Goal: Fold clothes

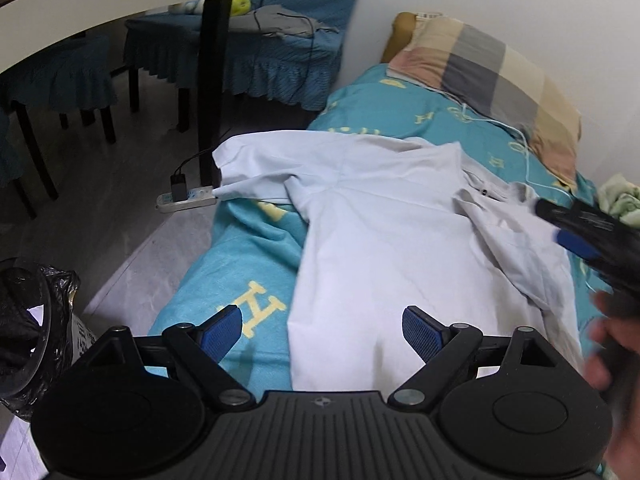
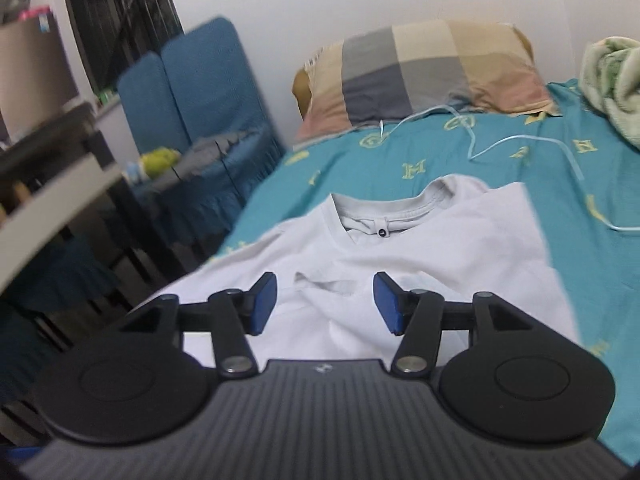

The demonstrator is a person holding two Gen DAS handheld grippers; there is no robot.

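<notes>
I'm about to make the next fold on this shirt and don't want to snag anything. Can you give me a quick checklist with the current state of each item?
1. Left gripper open, nothing between its pads: ok.
2. Right gripper open, clear of cloth: ok.
3. Shirt lying flat: not ok, right side folded over, creased.
4. Left sleeve on the bed: not ok, it hangs over the edge.
5. Cable clear of the shirt: cannot tell, it runs close to the right side.
6. Collar visible for alignment: ok.

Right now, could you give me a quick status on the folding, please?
Left hand-held gripper open, empty. Right hand-held gripper open, nothing between pads. White T-shirt on bed, one side folded over. Thin cable beyond collar.
</notes>
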